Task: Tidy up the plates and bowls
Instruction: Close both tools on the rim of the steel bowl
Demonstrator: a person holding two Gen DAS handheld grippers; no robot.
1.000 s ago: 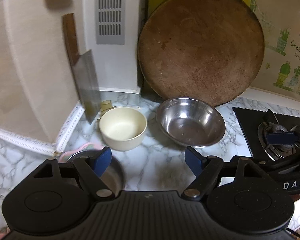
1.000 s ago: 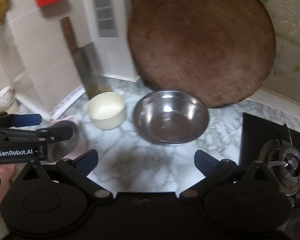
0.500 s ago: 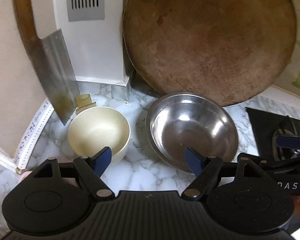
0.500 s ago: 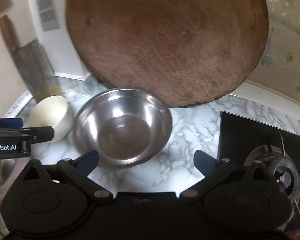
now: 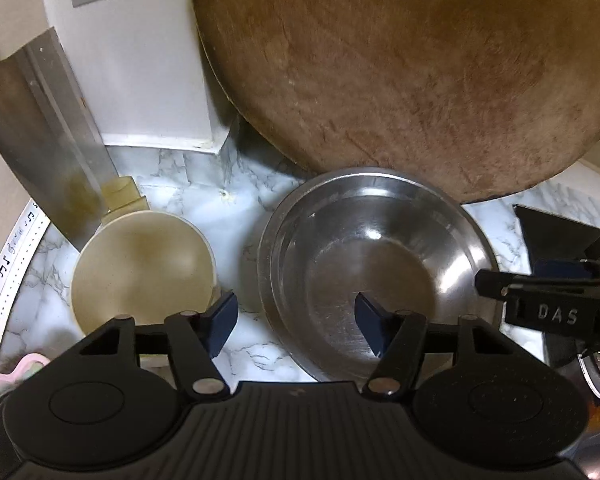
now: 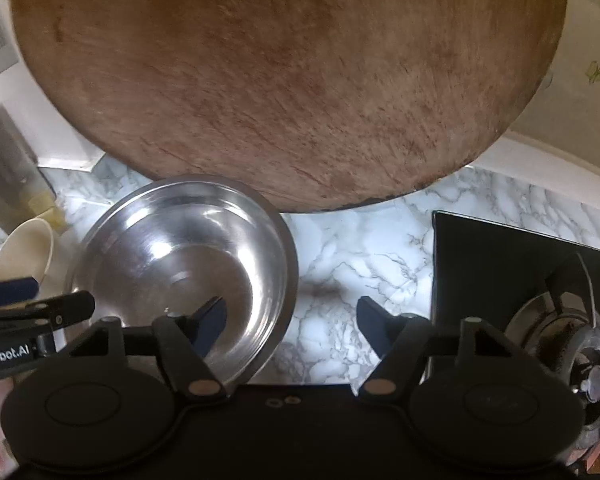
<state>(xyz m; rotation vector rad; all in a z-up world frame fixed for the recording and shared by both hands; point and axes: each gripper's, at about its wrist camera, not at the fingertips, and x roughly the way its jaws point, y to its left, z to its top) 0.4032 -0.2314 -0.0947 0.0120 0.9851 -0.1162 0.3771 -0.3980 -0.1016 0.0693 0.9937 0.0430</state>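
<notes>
A steel bowl (image 5: 376, 264) sits on the marble counter (image 5: 240, 196); it also shows in the right wrist view (image 6: 180, 264). A cream bowl (image 5: 144, 268) stands to its left, seen too in the right wrist view (image 6: 20, 252). My left gripper (image 5: 296, 322) is open, straddling the steel bowl's left rim, one finger inside the bowl, one outside. My right gripper (image 6: 292, 320) is open, straddling the bowl's right rim. Each gripper shows at the edge of the other's view.
A large round wooden board (image 5: 412, 68) leans on the wall right behind the steel bowl. A cleaver (image 5: 40, 128) hangs at the left above the cream bowl. A gas hob (image 6: 540, 300) lies at the right. A pink-rimmed dish (image 5: 4, 380) sits near left.
Both grippers have moved forward and down to the steel bowl, and now straddle its opposite rims. The bowls have not moved.
</notes>
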